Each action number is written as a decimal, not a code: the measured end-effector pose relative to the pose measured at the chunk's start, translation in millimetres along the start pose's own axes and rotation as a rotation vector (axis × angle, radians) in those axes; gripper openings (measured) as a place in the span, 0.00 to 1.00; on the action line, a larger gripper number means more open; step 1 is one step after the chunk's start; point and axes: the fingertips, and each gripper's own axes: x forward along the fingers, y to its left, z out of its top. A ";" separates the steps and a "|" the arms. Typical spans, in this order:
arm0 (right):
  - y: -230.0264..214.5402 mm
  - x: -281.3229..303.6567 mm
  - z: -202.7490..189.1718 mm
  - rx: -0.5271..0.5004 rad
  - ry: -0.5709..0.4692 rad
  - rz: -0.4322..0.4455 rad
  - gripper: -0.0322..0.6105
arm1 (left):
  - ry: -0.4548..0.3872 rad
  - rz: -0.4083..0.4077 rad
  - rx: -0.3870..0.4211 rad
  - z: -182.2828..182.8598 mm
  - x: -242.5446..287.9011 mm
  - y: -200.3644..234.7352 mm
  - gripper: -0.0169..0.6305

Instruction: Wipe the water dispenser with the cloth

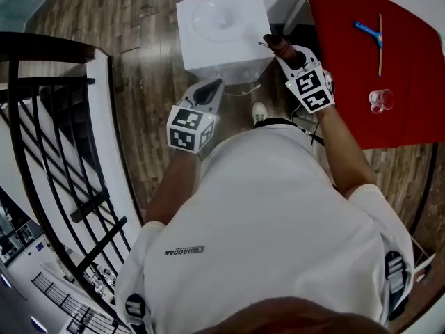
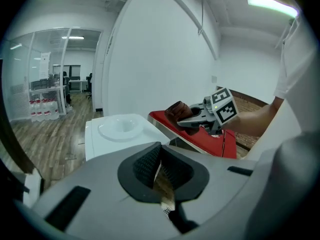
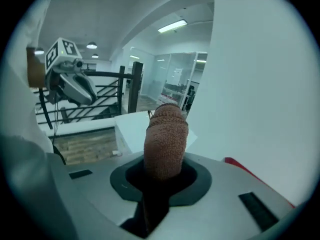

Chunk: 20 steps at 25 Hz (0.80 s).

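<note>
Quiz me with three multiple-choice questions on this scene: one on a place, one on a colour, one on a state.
1. Where is the brown cloth?
A) on the floor
B) in the jaws of the right gripper
C) in a bucket

2. What colour is the table beside the water dispenser?
A) blue
B) red
C) green

3. How are the jaws of the left gripper?
A) wide apart
B) shut on a cup
C) shut, empty

Answers:
1 B: the right gripper view shows it clamped there.
2 B: the head view shows it red.
3 C: the pads meet with nothing between.
</note>
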 end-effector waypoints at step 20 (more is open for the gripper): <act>-145.0 180.7 52.3 -0.530 0.066 -0.017 0.15 | 0.002 0.119 -0.030 51.2 47.8 14.3 0.01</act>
